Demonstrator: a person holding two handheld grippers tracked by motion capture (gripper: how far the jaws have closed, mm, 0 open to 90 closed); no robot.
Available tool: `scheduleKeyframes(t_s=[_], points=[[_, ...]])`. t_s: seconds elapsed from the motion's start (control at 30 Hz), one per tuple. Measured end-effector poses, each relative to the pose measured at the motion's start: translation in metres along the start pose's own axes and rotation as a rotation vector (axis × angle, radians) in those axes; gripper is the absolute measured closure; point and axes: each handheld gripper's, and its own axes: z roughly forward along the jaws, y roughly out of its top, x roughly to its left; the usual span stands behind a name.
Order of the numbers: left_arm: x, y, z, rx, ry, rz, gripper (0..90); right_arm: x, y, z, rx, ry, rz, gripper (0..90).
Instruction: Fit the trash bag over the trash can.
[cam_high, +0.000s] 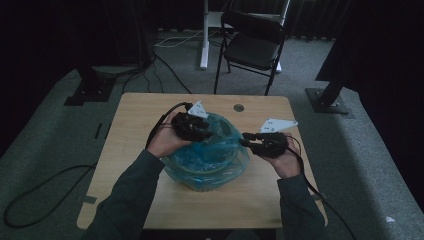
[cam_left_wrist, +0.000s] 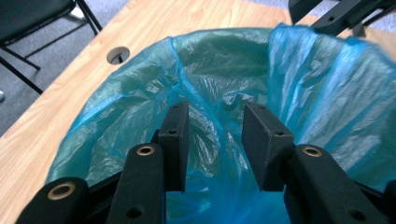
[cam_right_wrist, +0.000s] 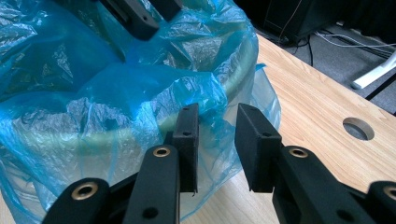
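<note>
**A:** Looking down at a pale wooden table with rounded corners (cam_high: 150, 107), round cable hole (cam_high: 238, 107) near the far edge. Sitting about mid-table: a round greenish bin (cam_right_wrist: 196, 109) lined with a thin, crinkly blue plastic bag (cam_high: 227, 150), bag edges draping over the rim and down the outside.

**B:** And the tongs? Gripping anything?

**A:** Left gripper (cam_high: 200, 131) hovering over the far-left part of the bin's mouth, pointing into it. Jaws standing partly apart in the left gripper view, a fold of blue film rising between them (cam_left_wrist: 215, 140), but pads not pressing on it as far as can be seen. So open, not clamping.

**B:** Right one?

**A:** Right gripper (cam_high: 246, 142) sitting at the bin's right side, tips aimed at the rim. Jaws parted too, a gap clearly showing in the right gripper view (cam_right_wrist: 217, 140), bag edge just ahead of the tips and nothing pinched. Can't say for sure whether the left pad is brushing the plastic.

**B:** Anything else around?

**A:** Black folding chair (cam_high: 252, 42) standing on the grey carpet beyond the table, white desk leg (cam_high: 204, 35) next to it, black cables trailing across the floor (cam_high: 45, 192). Dark green sleeves (cam_high: 127, 200) coming in from the bottom.
</note>
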Motion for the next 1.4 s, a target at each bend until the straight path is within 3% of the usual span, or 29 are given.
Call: scheduleKeyframes(t_s=[0.3,0.97,1.2,1.4], points=[[0.000,0.004,0.010,0.041,-0.003,0.009,61.5,0.000,0.000,0.000,0.000,0.001,-0.002,69.6],[-0.008,0.013,0.030,0.128,0.018,0.067,61.5,-0.001,-0.002,0.001,0.001,0.009,0.000,68.8],[-0.014,0.023,0.035,0.154,0.017,0.102,60.9,-0.001,-0.002,0.001,0.001,0.010,0.000,68.4],[-0.015,0.025,0.044,0.191,0.012,0.102,60.5,-0.001,-0.002,-0.001,-0.002,0.012,0.003,68.0]])
